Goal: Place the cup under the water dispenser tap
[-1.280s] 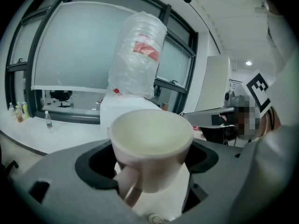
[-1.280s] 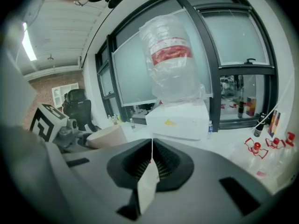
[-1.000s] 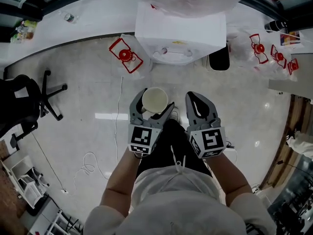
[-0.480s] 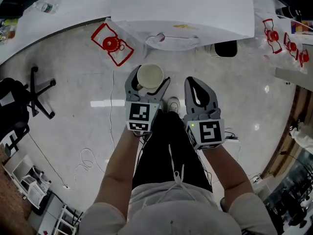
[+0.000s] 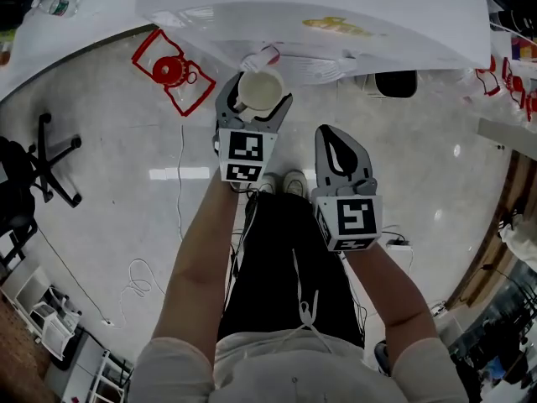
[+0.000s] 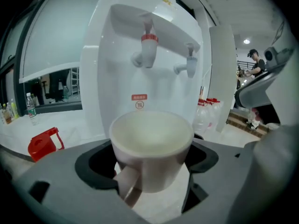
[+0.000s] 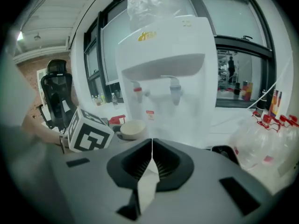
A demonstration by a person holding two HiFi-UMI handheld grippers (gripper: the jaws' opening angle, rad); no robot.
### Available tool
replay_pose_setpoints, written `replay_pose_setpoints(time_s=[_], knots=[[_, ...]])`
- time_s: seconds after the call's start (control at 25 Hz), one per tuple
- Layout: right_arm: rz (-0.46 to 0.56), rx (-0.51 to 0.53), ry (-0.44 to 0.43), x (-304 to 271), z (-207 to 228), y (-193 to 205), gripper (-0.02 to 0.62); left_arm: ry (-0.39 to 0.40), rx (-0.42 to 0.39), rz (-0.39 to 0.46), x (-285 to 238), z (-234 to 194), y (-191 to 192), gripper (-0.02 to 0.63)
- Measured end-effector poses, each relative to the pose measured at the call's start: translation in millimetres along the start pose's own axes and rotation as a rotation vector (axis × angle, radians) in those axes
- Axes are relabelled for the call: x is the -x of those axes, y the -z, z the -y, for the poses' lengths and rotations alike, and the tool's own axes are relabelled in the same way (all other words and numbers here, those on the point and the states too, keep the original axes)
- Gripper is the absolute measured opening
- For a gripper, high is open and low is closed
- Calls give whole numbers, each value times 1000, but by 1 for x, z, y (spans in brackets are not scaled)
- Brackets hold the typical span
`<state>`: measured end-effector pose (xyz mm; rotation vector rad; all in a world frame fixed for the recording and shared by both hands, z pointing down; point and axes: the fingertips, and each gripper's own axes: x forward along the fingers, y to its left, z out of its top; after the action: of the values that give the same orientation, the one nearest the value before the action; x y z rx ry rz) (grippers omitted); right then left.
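A cream cup [image 5: 260, 91] sits upright between the jaws of my left gripper [image 5: 254, 99], which is shut on it, with the handle turned back toward the gripper body. In the left gripper view the cup [image 6: 152, 141] is in front of the white water dispenser [image 6: 140, 78] and below its red tap [image 6: 148, 49]; a second, pale tap [image 6: 188, 65] is to the right. From the head view the cup's rim lies just beside the red tap [image 5: 267, 55]. My right gripper [image 5: 338, 141] is shut and empty, lower and to the right, behind the cup [image 7: 132, 129].
Red bottle handles [image 5: 172, 74] lie on the floor left of the dispenser, and clear bags with more red handles [image 7: 268, 129] are on the right. A black bin [image 5: 394, 82] stands by the dispenser's right side. An office chair [image 5: 33, 166] and cables [image 5: 143, 275] are at the left.
Both grippers have moved forward toward the dispenser, the left one farther. The cup has gone from well short of the dispenser to right beside the red tap.
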<state>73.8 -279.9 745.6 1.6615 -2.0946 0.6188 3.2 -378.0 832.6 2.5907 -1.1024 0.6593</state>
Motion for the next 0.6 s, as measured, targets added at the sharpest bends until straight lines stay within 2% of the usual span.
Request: replay_pose_setpoints(time_s=[0.12,0.28,0.6], knots=[[2,2,-3,-15,1,0,29,-2,-30,-2,-15,-3,6,440],[33,18,2,-31,7,-7,29,-9,-4,21,-29,-7,5,440],[20,18,-13,-36,12,-1,29,-41,-30,75,-42,-12,-7,440]])
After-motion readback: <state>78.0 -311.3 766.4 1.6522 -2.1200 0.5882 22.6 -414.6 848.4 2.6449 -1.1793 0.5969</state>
